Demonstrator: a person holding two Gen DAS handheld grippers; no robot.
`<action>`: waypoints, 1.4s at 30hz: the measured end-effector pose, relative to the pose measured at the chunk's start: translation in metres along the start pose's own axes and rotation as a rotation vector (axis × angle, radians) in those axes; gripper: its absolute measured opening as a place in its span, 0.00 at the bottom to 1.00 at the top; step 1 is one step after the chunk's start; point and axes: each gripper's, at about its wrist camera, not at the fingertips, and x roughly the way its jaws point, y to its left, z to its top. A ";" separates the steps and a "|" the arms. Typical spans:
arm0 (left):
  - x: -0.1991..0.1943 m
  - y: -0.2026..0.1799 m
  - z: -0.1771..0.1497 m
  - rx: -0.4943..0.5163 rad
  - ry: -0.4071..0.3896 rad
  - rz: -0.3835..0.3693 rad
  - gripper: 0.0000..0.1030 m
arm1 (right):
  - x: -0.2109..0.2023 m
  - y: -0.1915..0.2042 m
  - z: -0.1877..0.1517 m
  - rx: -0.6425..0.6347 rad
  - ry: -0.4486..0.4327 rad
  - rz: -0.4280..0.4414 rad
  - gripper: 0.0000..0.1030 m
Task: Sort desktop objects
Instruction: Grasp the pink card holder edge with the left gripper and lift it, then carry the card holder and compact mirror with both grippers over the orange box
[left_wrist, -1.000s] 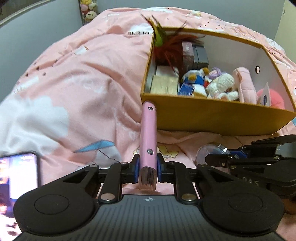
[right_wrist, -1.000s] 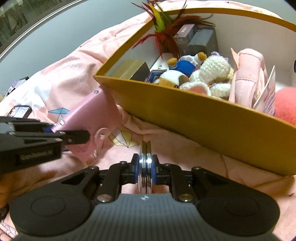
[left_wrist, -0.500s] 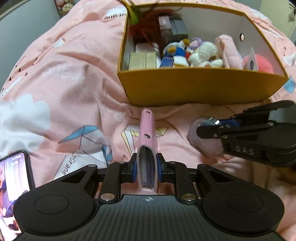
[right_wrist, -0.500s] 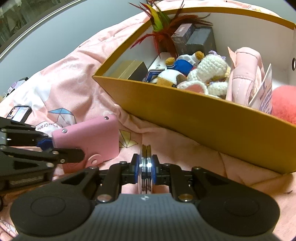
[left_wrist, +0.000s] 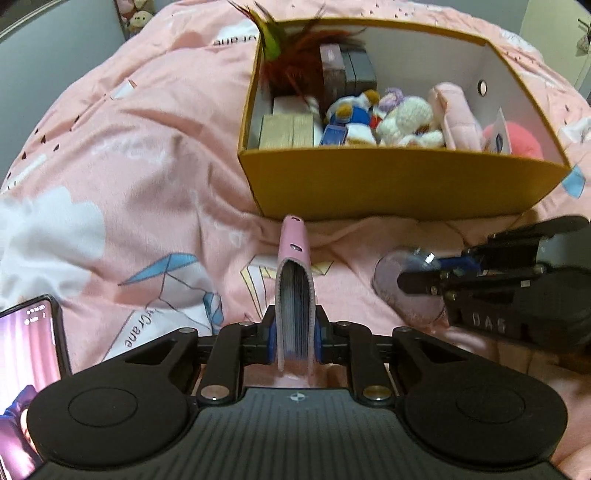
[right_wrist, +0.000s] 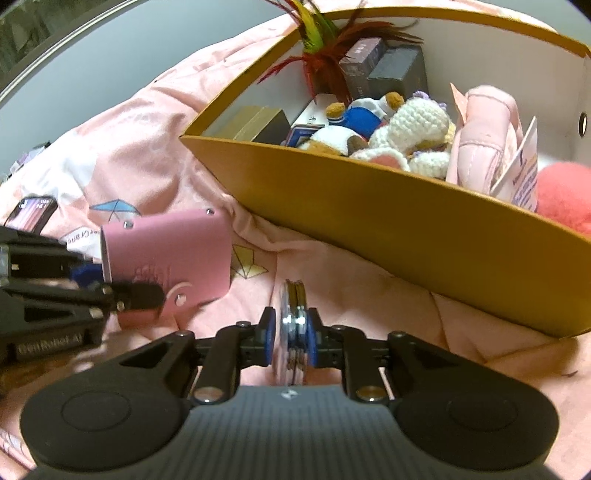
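Both claws drawn back from yellow box (left_wrist: 388, 184), left claw (left_wrist: 295, 332) clamping pink card holder (left_wrist: 293, 288), right claw (right_wrist: 291, 332) gripping round compact (right_wrist: 293, 317)

- The box (left_wrist: 388, 184) sits on the bed (left_wrist: 129, 166), ahead of both tongs.
- In the box: feathers (left_wrist: 295, 62) in the far left corner, small cartons (left_wrist: 351, 72) just to their right, flat packs (left_wrist: 288, 131) at the near left, knitted toys (left_wrist: 402, 122) in the middle, a padded pouch (left_wrist: 458, 114) to their right, a plush ball (left_wrist: 513, 138) at the right end.
- The left tongs (left_wrist: 295, 334) hold a card holder (left_wrist: 293, 284) on edge, pointing toward the box's near wall.
- The right tongs (right_wrist: 291, 334) hold a round disc (right_wrist: 293, 317), right of the card holder, above the bed.
- A phone (left_wrist: 26, 369) lies on the bed at far left.
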 end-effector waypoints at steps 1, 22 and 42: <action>-0.002 0.000 0.001 -0.005 -0.006 -0.003 0.19 | -0.002 0.002 0.000 -0.014 -0.003 0.002 0.14; -0.092 -0.009 0.061 -0.030 -0.229 -0.204 0.18 | -0.136 -0.018 0.052 0.023 -0.347 -0.036 0.14; 0.000 -0.046 0.207 0.034 -0.052 -0.316 0.18 | -0.081 -0.117 0.153 0.188 -0.364 -0.146 0.14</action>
